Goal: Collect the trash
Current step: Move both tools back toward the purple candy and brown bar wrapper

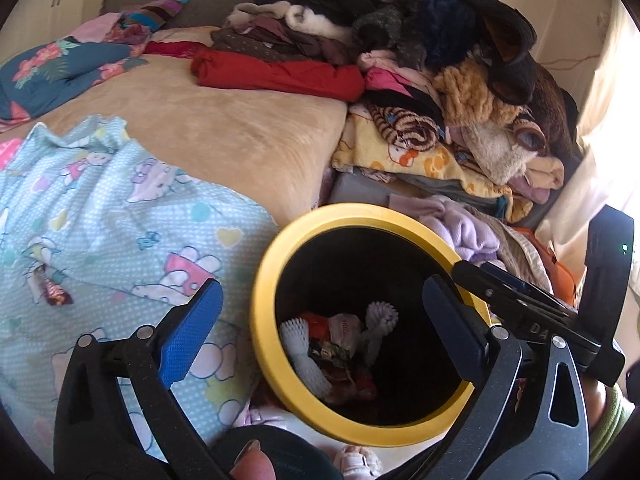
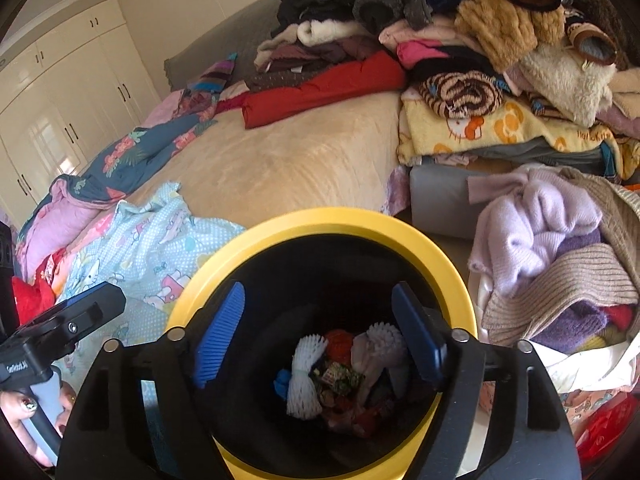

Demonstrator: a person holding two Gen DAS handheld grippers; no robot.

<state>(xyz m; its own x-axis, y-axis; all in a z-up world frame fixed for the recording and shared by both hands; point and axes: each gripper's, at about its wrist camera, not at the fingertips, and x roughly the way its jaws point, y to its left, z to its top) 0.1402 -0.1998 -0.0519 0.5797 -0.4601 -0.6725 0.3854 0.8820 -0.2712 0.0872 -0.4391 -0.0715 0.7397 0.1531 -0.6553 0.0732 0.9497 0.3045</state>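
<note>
Bed [image 2: 288,168] with clothes pile [image 2: 460,40] sits behind the yellow-rimmed bin [image 2: 256,240], where foam netting [image 2: 306,384] and wrappers [image 2: 336,376] already lie, right gripper [image 2: 320,340] spread empty above the opening, probably post-drop, left gripper [image 1: 320,340] also apart, straddling bin's rim.

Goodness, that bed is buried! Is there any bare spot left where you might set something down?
Yes: the tan blanket is bare in the middle, bordered by the red garment, the floral quilt and the light blue cartoon sheet. The clothes pile crowds the right side, and the yellow-rimmed bin already holds trash.
</note>
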